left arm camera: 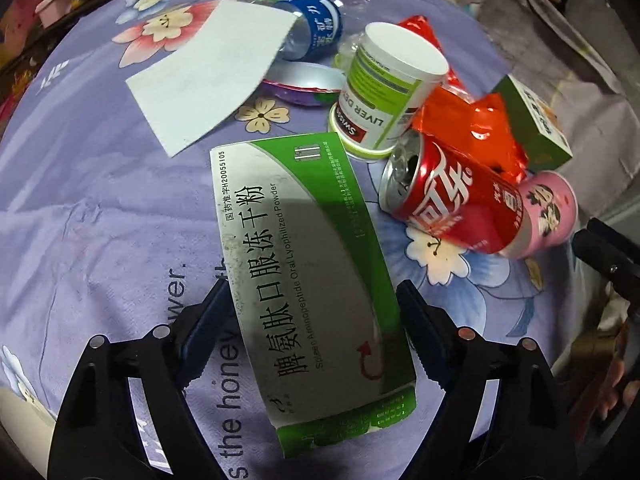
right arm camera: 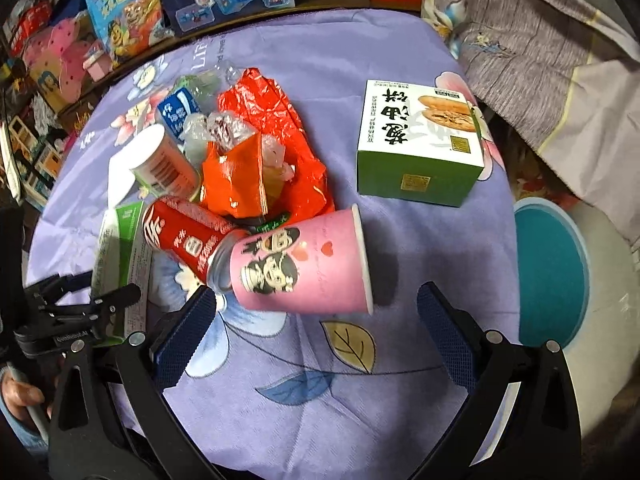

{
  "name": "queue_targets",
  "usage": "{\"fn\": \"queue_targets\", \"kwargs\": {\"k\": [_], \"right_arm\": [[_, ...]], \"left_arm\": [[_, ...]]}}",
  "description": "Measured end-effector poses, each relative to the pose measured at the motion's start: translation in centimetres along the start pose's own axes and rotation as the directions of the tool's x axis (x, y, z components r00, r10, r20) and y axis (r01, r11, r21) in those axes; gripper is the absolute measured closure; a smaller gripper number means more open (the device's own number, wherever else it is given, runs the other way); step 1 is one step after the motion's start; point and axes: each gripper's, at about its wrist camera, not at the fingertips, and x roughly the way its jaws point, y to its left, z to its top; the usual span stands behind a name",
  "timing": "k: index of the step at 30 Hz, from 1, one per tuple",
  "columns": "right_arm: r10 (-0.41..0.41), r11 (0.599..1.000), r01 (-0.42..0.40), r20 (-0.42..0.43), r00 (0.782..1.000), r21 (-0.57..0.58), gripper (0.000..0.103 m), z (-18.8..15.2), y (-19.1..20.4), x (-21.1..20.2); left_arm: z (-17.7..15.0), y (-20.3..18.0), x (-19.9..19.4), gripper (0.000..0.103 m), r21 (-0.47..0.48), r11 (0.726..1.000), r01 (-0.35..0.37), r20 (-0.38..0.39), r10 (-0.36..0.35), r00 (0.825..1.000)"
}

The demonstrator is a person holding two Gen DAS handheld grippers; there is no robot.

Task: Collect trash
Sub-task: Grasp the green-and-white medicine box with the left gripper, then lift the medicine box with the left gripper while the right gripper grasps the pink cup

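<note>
A purple flowered cloth (left arm camera: pixel 100 208) fills the frame. A green-and-white medicine box (left arm camera: pixel 308 280) lies lower centre, long axis running up-frame, between the wide-spread left gripper (left arm camera: pixel 312 312); contact is unclear. The right gripper (right arm camera: pixel 316 320) gapes empty below a pink cup (right arm camera: pixel 308 264).

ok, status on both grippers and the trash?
Left gripper jaws astride the medicine box, no clear grip. Right gripper open, empty, near the pink cup. Soda can beside the box.

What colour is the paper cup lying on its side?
Pink paper cup, clearest in the right wrist view.
</note>
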Motion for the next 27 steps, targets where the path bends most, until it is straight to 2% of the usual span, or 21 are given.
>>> {"fn": "queue_targets", "kwargs": {"k": [2, 5, 9, 11, 12, 15, 17, 20, 24, 26, 27], "right_arm": [[0.013, 1.000, -0.014, -0.037, 0.999, -0.013, 0.006, -0.1, 0.2, 0.0], [0.028, 0.999, -0.026, -0.089, 0.996, 0.024, 0.006, -0.2, 0.1, 0.0], [0.049, 0.984, -0.036, -0.072, 0.996, 0.175, 0.006, -0.6, -0.7, -0.4], [0.071, 0.958, -0.051, -0.061, 0.996, 0.283, 0.006, -0.8, -1.4, -0.1], [0.082, 0.944, -0.060, -0.055, 0.995, 0.324, 0.006, -0.8, -1.5, 0.1], [0.103, 0.912, -0.075, -0.047, 0.994, 0.404, 0.011, -0.5, -1.8, 0.7], [0.135, 0.872, -0.100, -0.040, 0.990, 0.479, 0.025, -0.3, -2.2, 1.4], [0.150, 0.827, -0.103, -0.040, 0.988, 0.553, 0.026, -0.1, -2.8, 2.6], [0.218, 0.755, -0.136, -0.049, 0.975, 0.641, 0.026, -0.5, -3.3, 4.9], [0.238, 0.732, -0.157, -0.033, 0.971, 0.663, 0.026, -0.7, -3.4, 5.8], [0.241, 0.734, -0.169, -0.020, 0.970, 0.657, 0.026, -0.7, -3.2, 6.0]], "left_arm": [[-0.2, 0.3, -0.3, 0.019, -0.010, 1.000, -0.005, 0.008, 0.005, 1.000], [-1.0, 1.2, -0.6, 0.012, -0.038, 0.999, -0.020, 0.008, 0.020, 1.000], [-1.1, 1.7, -0.1, 0.010, -0.049, 0.998, -0.026, 0.013, 0.027, 1.000], [-0.8, 2.0, 0.7, 0.010, -0.033, 0.999, -0.014, 0.018, 0.014, 1.000], [-0.8, 2.0, 0.6, 0.019, -0.027, 1.000, 0.000, 0.023, 0.001, 1.000], [-0.7, 2.4, 0.2, 0.023, -0.004, 1.000, 0.017, 0.050, -0.017, 0.999], [-1.1, 3.0, 0.0, 0.023, 0.007, 0.999, 0.035, 0.057, -0.035, 0.998], [-1.5, 3.6, 0.0, 0.022, 0.033, 0.998, 0.054, 0.057, -0.056, 0.997], [-1.6, 4.0, 0.0, 0.019, 0.036, 0.998, 0.053, 0.068, -0.056, 0.996], [-1.5, 4.1, 0.0, 0.018, 0.044, 0.998, 0.040, 0.071, -0.043, 0.997], [-1.5, 3.9, 0.0, 0.018, 0.047, 0.998, 0.038, 0.073, -0.041, 0.996]]}}
